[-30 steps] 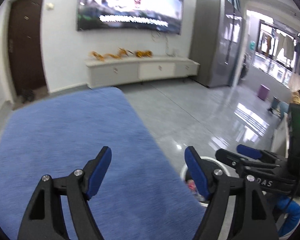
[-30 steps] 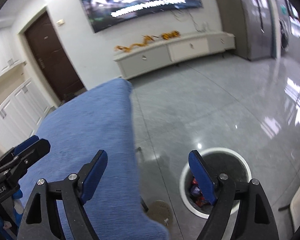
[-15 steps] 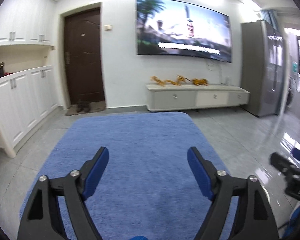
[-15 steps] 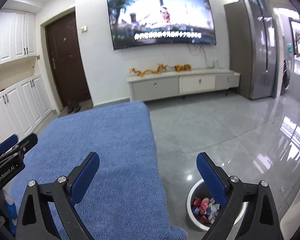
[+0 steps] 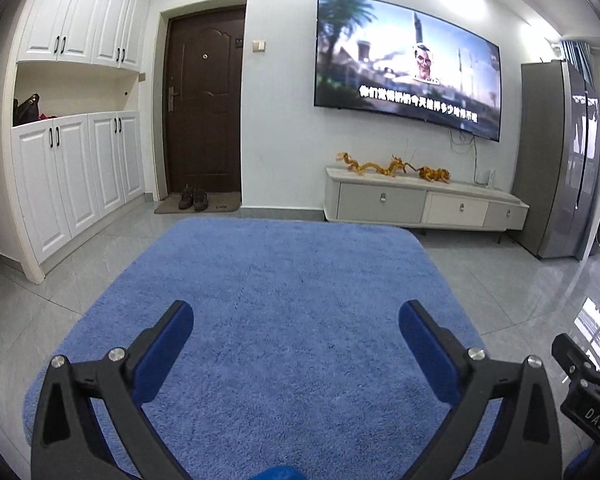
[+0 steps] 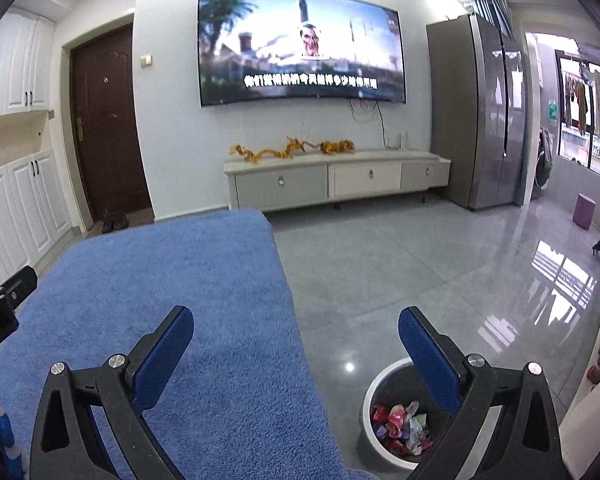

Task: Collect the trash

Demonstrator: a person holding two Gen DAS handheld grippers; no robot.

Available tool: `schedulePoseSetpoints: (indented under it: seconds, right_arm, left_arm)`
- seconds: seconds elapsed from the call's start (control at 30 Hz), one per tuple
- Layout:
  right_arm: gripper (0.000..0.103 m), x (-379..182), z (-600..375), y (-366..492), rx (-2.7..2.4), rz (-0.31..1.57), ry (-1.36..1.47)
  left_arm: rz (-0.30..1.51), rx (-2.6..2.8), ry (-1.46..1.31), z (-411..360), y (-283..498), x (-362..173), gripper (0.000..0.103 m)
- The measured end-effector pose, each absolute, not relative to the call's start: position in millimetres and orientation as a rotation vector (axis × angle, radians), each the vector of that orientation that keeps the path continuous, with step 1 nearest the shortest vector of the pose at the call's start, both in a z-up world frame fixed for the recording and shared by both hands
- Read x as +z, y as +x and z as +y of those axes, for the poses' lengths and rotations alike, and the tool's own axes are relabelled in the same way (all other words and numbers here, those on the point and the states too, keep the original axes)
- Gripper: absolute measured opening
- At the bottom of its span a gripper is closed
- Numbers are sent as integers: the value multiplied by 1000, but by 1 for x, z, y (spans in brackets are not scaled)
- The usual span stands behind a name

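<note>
A round white trash bin (image 6: 374, 388) stands on the grey floor at the lower right of the right wrist view, just right of the blue rug (image 6: 172, 312). Colourful wrappers (image 6: 400, 426) lie inside it. My right gripper (image 6: 296, 340) is open and empty, above the rug's right edge, with its right finger over the bin's rim. My left gripper (image 5: 296, 336) is open and empty, held over the blue rug (image 5: 284, 280). No loose trash shows on the rug. The right gripper's tip shows in the left wrist view (image 5: 580, 376).
A white TV cabinet (image 5: 420, 204) with golden ornaments stands against the far wall under a large TV (image 5: 408, 68). A brown door (image 5: 204, 112) and white cupboards (image 5: 76, 172) are at the left. A grey fridge (image 6: 480, 120) stands at the right.
Both grippers have tilted up and levelled, the left swinging left off the bin towards the rug. The bin has slid lower in the right wrist view. Both stay open.
</note>
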State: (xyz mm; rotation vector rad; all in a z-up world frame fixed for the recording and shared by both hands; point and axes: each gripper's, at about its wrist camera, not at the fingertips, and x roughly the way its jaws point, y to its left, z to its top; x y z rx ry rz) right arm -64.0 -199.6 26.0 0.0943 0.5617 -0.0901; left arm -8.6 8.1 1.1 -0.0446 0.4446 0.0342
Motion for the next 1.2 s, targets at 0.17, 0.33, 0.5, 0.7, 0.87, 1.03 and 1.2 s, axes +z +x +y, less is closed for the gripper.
schedulePoseSetpoints:
  seconds: [0.17, 0.33, 0.5, 0.7, 0.87, 1.03, 1.2]
  right_arm:
    - [103, 13, -206, -52, -136, 596, 103]
    - [103, 4, -212, -42, -178, 617, 105]
    - [103, -1, -215, -37, -208, 633, 88]
    - [103, -5, -219, -35, -233, 634, 73]
    - [103, -6, -227, -36, -243, 639, 80]
    - [103, -3, -236, -39, -256, 633, 96]
    - [103, 0, -244, -44, -271, 624, 107]
  left_arm:
    - [487, 8, -49, 2, 7, -14, 103]
    - [519, -25, -61, -3, 19, -24, 103]
    - [547, -50, -56, -9, 27, -32, 103]
    - [575, -91, -48, -21, 33, -38, 103]
    - [578, -119, -38, -32, 35, -36, 103]
    - [572, -147, -22, -44, 29, -33, 103]
    - [572, -174, -2, -56, 24, -32, 103]
